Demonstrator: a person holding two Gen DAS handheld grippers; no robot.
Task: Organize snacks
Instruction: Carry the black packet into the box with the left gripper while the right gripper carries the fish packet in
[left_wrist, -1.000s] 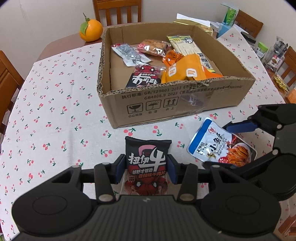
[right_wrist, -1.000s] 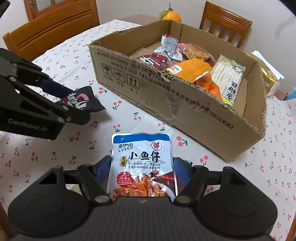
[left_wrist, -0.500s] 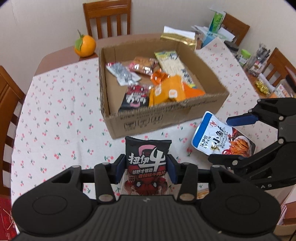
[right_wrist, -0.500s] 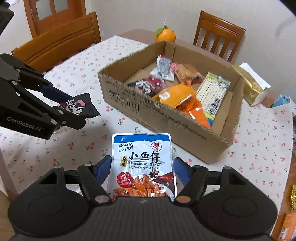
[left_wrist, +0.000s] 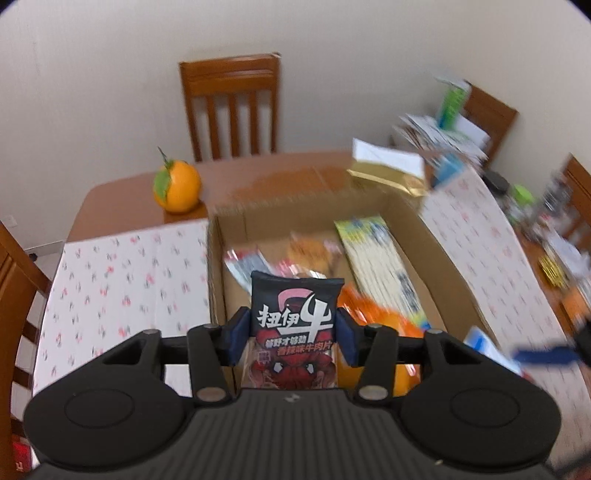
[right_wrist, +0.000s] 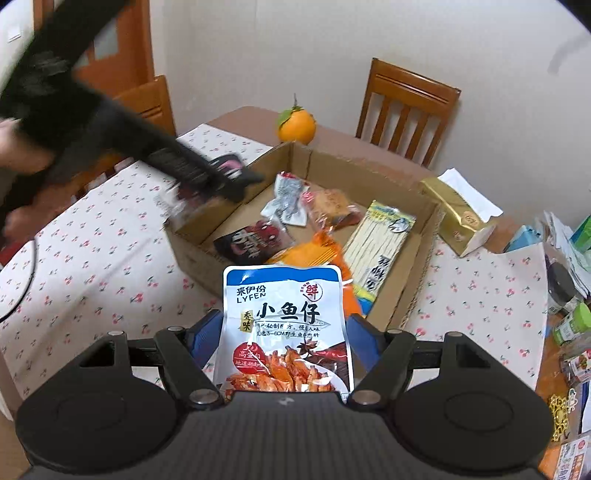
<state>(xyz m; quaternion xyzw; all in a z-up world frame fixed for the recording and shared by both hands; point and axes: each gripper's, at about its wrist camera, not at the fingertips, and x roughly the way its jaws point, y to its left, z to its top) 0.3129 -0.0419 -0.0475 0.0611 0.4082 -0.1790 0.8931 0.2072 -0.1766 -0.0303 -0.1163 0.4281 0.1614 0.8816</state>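
Observation:
My left gripper is shut on a black beef snack packet and holds it up over the near left part of the open cardboard box. It shows blurred in the right wrist view, above the box's left corner. My right gripper is shut on a blue and white dried fish packet, raised in front of the box's near wall. Inside the box lie several snacks: a black packet, orange packets, a yellow noodle pack and a silver packet.
An orange sits on the bare wooden table end behind the box. A gold packet lies right of the box. Jars and clutter crowd the right edge. Wooden chairs ring the cherry-print tablecloth.
Both grippers rose and moved forward with their packets. The left one now hangs over the box; the right one stands higher in front of it.

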